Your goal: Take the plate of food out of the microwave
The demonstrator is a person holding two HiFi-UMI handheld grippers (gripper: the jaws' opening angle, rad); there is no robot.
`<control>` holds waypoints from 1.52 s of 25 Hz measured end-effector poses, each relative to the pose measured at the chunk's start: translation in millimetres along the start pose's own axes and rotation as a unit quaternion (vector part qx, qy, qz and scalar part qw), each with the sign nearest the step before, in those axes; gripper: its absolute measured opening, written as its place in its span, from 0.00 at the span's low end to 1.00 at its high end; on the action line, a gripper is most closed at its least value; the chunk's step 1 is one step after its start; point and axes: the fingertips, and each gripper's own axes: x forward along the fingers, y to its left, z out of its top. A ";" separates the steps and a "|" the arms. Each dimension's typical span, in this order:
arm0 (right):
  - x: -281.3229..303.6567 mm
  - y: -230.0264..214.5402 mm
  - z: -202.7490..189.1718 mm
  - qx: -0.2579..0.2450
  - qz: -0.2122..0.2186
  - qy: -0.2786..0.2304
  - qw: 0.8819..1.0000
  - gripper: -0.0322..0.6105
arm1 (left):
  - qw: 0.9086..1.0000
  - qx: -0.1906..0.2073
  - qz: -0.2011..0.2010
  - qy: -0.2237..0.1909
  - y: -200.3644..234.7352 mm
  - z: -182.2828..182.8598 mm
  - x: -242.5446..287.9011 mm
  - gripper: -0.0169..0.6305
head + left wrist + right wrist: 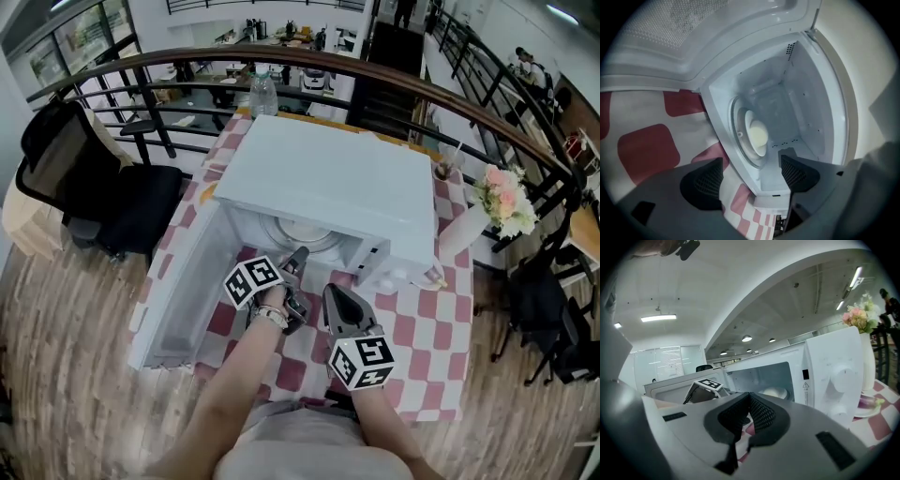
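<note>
At the front of the open microwave (pixel 328 178), the left gripper (pixel 751 174) is spread wide with nothing between its pads, just short of the oven's mouth. The right gripper (pixel 748 404), pinched together and empty, sits a little farther back and toward the control-panel side. The left is the nearer hand for the reach. It looks rolled on its side, one jaw low and one high against the oven floor, an orientation that would seem to suit straddling a rim. Straight ahead of it, inside the microwave, the plate (pixel 750 123) lies flat on the glass turntable at the middle of the cavity, untouched. It is round and white, so it offers no preferred axis, and carries a pale, smooth, rounded mound of food (pixel 759 136). The door (pixel 173 300) hangs open on the microwave's left, over a red-and-white checked tablecloth (pixel 422 347). Beyond the microwave's right corner stands a vase of flowers (pixel 506 202).
</note>
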 end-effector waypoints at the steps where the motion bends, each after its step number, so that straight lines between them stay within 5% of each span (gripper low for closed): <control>1: 0.9 -2.1 -0.9 0.002 -0.001 0.002 1.000 0.09 | 1.000 -0.009 0.014 0.001 5.0 0.5 3.4 0.63; 14: 9.4 -30.2 -13.9 0.025 -0.021 0.018 0.999 0.09 | 0.989 -0.118 0.083 -0.023 21.5 12.9 40.1 0.64; 27: 10.8 -40.7 -19.1 0.035 -0.030 0.024 0.999 0.09 | 0.980 -0.147 0.133 -0.030 31.3 19.6 58.3 0.63; 31: 10.5 -41.7 -19.5 0.032 -0.032 0.024 0.999 0.09 | 0.974 -0.159 0.155 -0.038 38.5 20.6 59.6 0.56; 38: 10.2 -38.3 -21.5 0.032 -0.030 0.027 0.999 0.09 | 0.975 -0.154 0.155 -0.038 40.2 21.2 58.0 0.56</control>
